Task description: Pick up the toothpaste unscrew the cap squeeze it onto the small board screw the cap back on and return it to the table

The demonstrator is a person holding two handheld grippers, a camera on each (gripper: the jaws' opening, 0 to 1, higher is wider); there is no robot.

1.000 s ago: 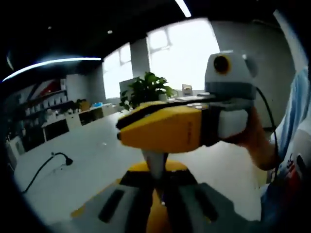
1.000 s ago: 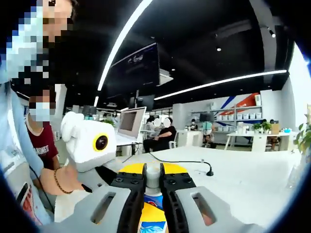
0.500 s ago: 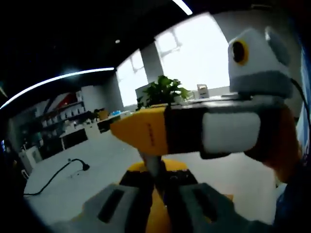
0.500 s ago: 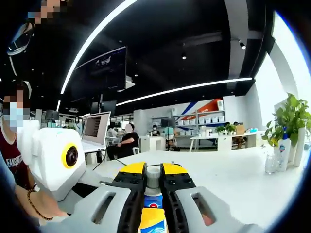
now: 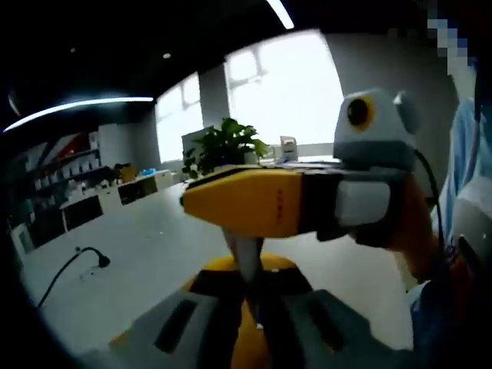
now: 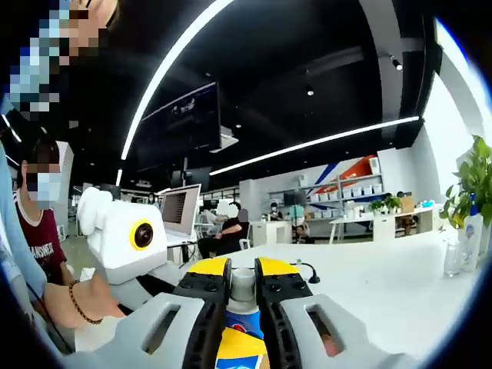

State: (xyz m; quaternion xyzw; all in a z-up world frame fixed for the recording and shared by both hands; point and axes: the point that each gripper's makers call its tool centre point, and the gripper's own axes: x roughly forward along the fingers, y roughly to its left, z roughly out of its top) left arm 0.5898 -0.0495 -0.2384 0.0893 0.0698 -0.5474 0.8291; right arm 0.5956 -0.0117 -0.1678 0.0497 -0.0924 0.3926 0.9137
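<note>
**Both grippers on the toothpaste, held above the table**

In the left gripper view we look along our left gripper, whose grey jaws rise from the bottom and stand close together on a pale, narrow thing that sticks up between them, the cap end of the tube. We cannot make out its detail through the blur. Just above it the right gripper crosses the view from the right, yellow at its front, black and white further back, with a hand around its rear. Beyond lie a white table, a black cable on it at the left, a green plant and bright windows.

In the right gripper view our right gripper shows its two black-edged jaws pressed against the toothpaste, which stands between them: blue and yellow body low down, the grey-white cap at the top, between the yellow jaw tips. The left gripper sits at the left, held by a hand with a bead bracelet. The white table stretches off to the right, with a plant at the far edge. Further back we see a laptop, seated people and shelves under long ceiling lights.
</note>
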